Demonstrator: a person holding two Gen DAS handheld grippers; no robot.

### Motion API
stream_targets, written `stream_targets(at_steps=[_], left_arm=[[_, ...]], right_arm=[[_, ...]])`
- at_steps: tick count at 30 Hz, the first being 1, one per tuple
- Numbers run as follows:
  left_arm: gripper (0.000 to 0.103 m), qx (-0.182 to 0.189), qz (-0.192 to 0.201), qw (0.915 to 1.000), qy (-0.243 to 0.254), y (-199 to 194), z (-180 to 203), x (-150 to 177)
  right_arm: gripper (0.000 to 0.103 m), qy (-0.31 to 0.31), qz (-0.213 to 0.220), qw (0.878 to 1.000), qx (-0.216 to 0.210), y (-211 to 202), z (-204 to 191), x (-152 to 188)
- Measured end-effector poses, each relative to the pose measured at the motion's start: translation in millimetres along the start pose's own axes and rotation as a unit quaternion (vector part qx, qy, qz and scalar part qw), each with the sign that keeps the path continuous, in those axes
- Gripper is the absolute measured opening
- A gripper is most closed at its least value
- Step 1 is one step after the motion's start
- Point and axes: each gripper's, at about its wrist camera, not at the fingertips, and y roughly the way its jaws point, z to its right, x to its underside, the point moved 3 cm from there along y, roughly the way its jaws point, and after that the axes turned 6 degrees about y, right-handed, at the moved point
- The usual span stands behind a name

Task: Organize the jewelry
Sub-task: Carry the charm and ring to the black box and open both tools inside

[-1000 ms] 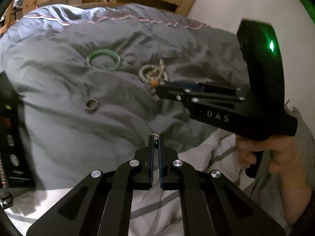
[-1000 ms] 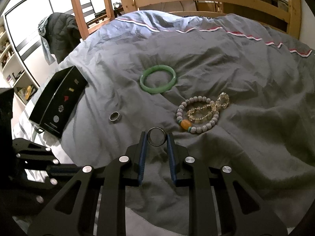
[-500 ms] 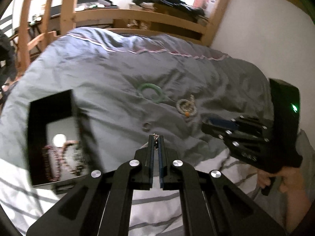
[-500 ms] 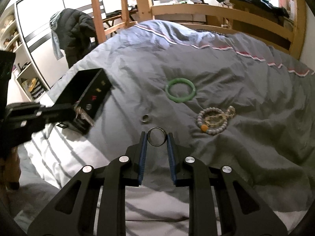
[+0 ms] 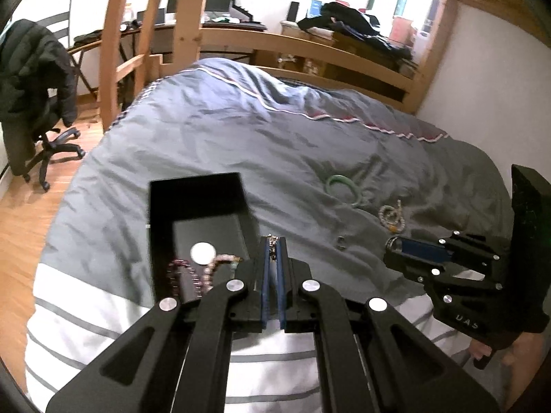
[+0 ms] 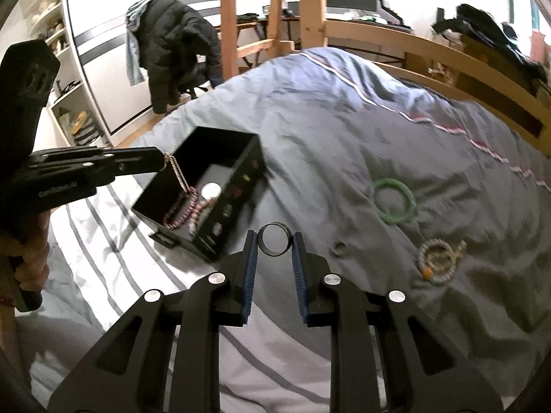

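left tool (image 5: pixel 272 241) pinches a half-hidden chain (image 6: pixel 177 170); right tool (image 6: pixel 274 242) grips a ring (image 6: pixel 274 243).

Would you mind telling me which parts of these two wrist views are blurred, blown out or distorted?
Left wrist view: window overexposed; green bangle and black box smeared by motion; left gripper sharp, bed frame bowed by the fisheye. Right wrist view: wardrobe doors and windows washed out; beaded bracelets and box edges blurred; ring in the right gripper crisp.
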Motion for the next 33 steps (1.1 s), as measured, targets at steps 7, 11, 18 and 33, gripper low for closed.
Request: stream_targets(at_steps=[7,11,18,33], left_arm=[[0.004,-0.018,-0.008,0.9993,-0.031,4,-42,2],[0.004,-0.025,-0.032,0.9977,-0.055,21,-63,8],[0.004,-0.028,-0.043,0.9962,-0.071,28,-75,11],[0.004,-0.043,-0.074,0.9929,-0.082,47,-79,20]], right_arm=[[0.021,-0.022,-0.004,1.000,-0.015,21,-39,-18],[0.021,-0.030,-0.012,0.999,-0.024,36,-59,-21],[0.021,-0.035,-0.032,0.998,-0.030,62,-79,-19],[0.022,-0.039,-0.065,0.996,-0.035,100,-86,-9]])
